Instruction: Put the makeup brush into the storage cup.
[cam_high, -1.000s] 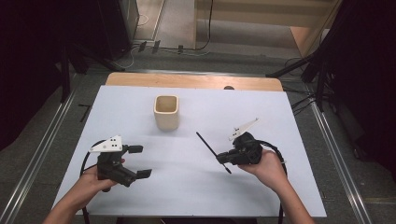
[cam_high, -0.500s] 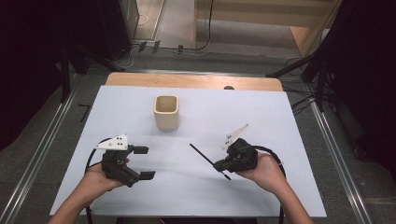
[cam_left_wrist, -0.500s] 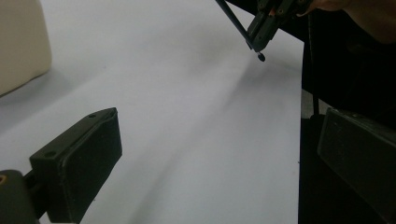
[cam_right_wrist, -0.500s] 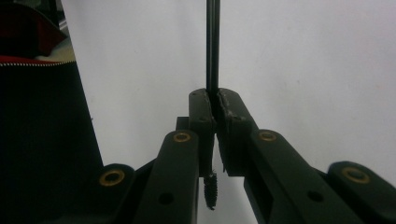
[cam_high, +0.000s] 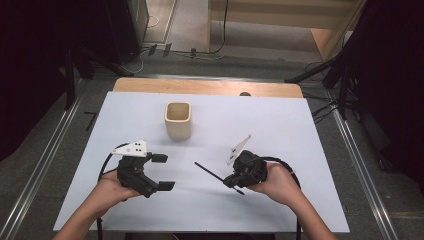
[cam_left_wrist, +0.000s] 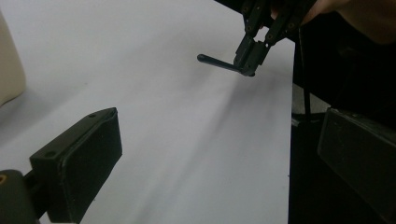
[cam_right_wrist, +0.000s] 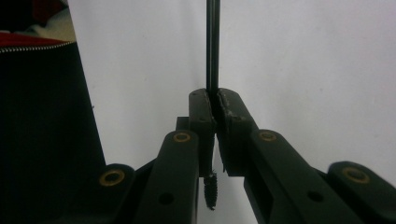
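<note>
Progress looks to be about midway, judging from how things lie now. Your right gripper (cam_high: 235, 181) is clamped tight on a thin black wand (cam_high: 212, 173) and holds it just above the white table (cam_high: 300, 150), low and to the right of centre. In the right gripper view the jaws pinch the wand (cam_right_wrist: 212, 46) near one end; its long slim stem runs straight away from the camera, and a small bristled tip, like a mascara brush, pokes out behind the pads. So the pick-up seems done: the wand is in the jaws rather than lying on the table.

Your left gripper (cam_high: 162, 172) sits low and left of centre, its jaws spread wide with nothing between them. In the left gripper view the two black pads (cam_left_wrist: 88, 158) frame bare table, and the right gripper (cam_left_wrist: 250, 53) with the wand (cam_left_wrist: 217, 63) shows farther off, near the table's edge.

A cream square cup (cam_high: 178, 120) stands upright toward the far middle of the table, well apart from both grippers. It looks empty from above, though its bottom is in shadow.

What is likely left: either pass the wand to your left gripper, which is open and turned toward it, or carry it to the cup and drop it in. Neither step is done yet.
</note>
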